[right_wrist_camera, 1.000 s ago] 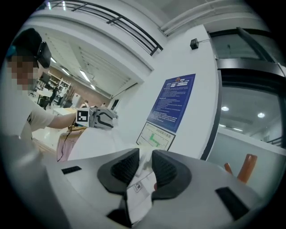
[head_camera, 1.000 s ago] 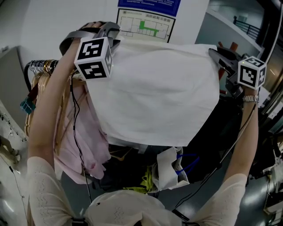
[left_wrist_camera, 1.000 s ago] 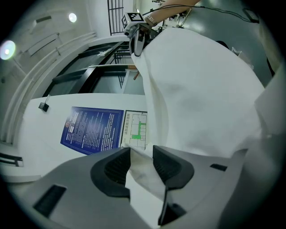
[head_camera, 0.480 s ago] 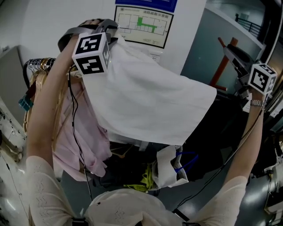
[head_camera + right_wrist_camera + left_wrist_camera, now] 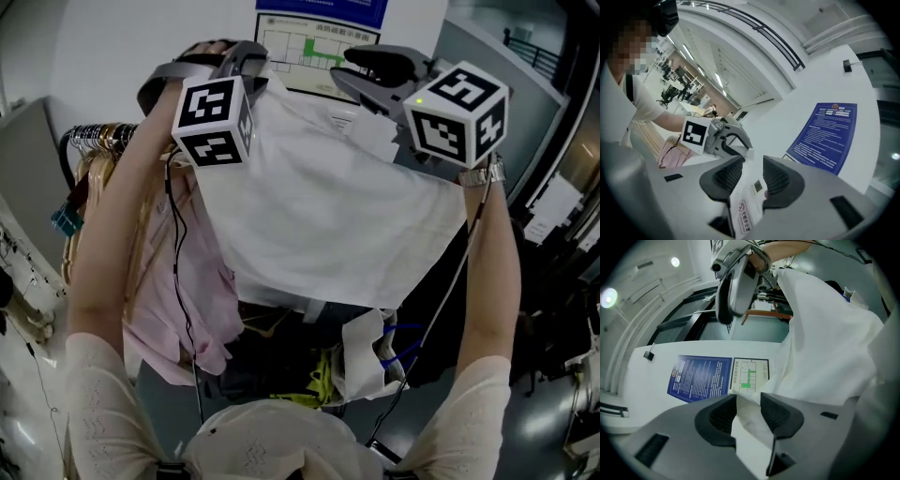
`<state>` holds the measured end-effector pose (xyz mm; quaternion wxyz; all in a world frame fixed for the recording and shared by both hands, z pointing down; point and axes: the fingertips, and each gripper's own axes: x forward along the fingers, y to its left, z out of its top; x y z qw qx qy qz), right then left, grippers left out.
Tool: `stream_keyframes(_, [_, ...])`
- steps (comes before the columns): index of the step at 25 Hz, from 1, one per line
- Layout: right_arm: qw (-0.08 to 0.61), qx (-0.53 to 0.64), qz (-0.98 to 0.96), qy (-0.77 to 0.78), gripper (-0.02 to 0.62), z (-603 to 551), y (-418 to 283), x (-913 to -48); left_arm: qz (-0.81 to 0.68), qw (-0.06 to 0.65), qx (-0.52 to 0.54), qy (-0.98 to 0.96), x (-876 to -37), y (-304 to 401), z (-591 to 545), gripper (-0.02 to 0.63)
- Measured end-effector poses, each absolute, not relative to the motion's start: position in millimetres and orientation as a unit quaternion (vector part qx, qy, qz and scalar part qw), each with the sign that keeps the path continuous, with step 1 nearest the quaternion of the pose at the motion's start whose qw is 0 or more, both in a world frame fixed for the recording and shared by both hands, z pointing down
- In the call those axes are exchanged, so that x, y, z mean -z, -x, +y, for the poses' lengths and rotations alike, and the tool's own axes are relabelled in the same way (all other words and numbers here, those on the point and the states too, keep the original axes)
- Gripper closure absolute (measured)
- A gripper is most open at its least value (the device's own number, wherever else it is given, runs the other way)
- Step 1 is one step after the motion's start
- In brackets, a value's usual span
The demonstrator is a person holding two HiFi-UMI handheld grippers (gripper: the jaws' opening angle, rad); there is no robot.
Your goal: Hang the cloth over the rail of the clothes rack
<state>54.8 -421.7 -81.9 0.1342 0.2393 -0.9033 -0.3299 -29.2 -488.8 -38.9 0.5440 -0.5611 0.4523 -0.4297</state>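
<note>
The clothes rack (image 5: 86, 139) stands at the left of the head view, crowded with hangers (image 5: 105, 142) and a pink garment (image 5: 183, 309). The white cloth (image 5: 328, 216) is spread in the air beside it, high in front of the wall, and no part of it can be seen lying over a rail. The left gripper (image 5: 748, 401) is clamped on 1 top corner, and the cloth hangs from it. The right gripper (image 5: 753, 168) is at the cloth's top edge, near the middle. Its jaws have just been opening and stand wide apart, with the cloth's small printed label (image 5: 746, 208) loose between them. So the hanging looks barely begun: the right side needs a fresh grip, then the cloth must go over the rail.
</note>
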Motion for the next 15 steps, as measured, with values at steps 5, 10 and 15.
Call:
stream_keyframes(5, [0.156,0.323,-0.906,-0.224,0.460,-452,10,75,0.457,0.547,0.429,0.555,41,30,-487,0.457])
stream_keyframes(10, [0.176,0.332,-0.896,-0.236,0.460,-472,37,69,0.452,0.550,0.426,0.558,43,28,-485,0.457])
stream_keyframes(15, [0.187,0.355,-0.880,-0.253,0.501,-479,42,70,0.455,0.560,0.416,0.553,45,27,-483,0.457])
